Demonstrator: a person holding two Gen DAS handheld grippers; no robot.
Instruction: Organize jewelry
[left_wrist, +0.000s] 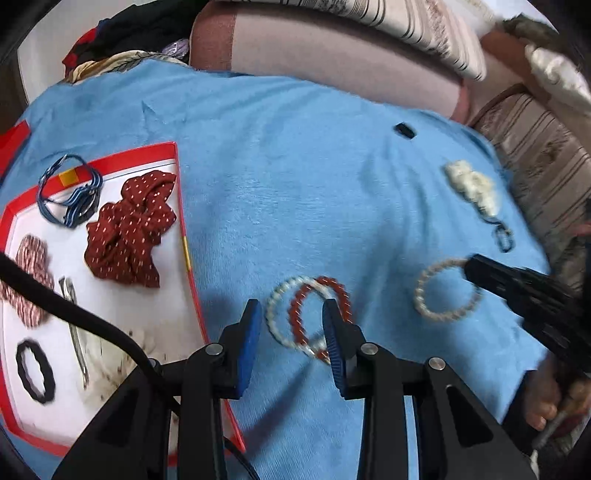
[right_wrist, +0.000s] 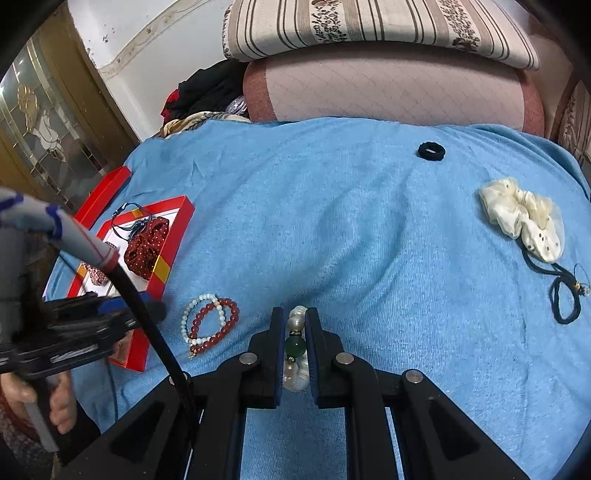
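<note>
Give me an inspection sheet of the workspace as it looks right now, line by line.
Surface: blue cloth, wrinkled.
Job's things: red tray holds a dotted red scrunchie, blue bands, a black hair tie and a clip; red and white bead bracelets, a cream scrunchie and a small black hair tie lie on the cloth.
Clutter: clothes pile behind the cloth.
Grippers: left gripper open over the bracelets; right gripper shut on a pearl bracelet.
Cables: black cable by the left gripper.
Surroundings: striped cushion, pink cushion.
</note>
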